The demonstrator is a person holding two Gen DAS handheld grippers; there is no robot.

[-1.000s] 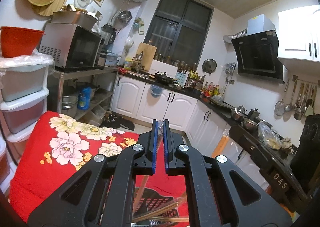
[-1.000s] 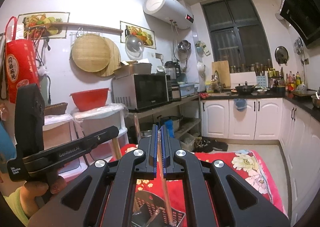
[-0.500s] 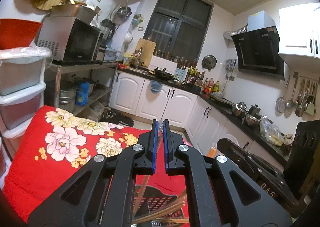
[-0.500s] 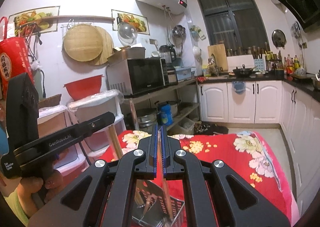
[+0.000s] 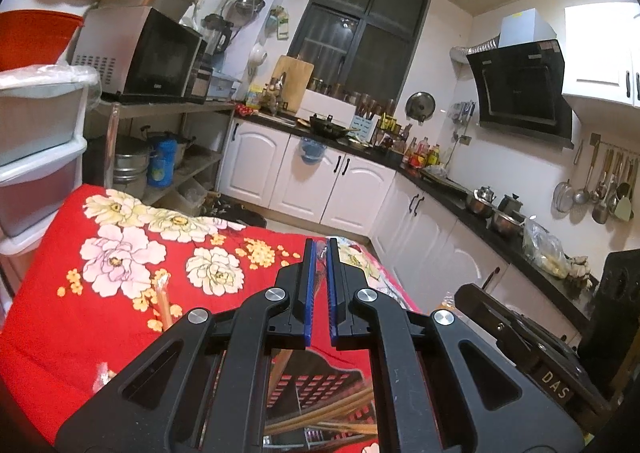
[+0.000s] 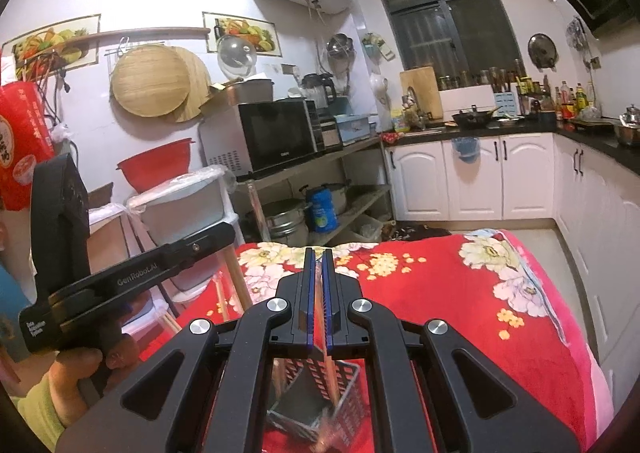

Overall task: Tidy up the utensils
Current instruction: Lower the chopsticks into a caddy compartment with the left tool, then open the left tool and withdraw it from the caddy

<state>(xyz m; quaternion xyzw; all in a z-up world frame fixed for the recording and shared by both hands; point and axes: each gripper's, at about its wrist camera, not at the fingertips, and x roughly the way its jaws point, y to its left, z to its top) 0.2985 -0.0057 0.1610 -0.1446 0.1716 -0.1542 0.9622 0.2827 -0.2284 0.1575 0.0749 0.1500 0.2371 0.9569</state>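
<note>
Lower now: chopstick (image 6: 329,365) in right hand-held gripper (image 6: 317,293)

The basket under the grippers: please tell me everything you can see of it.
The basket is a dark, perforated utensil holder with a grid of small holes, plastic or metal by its look. It stands on the red flowered cloth, directly below both grippers. An inner wall seems to divide it. Wooden chopsticks lie in it; one chopstick slants down into it.
</note>
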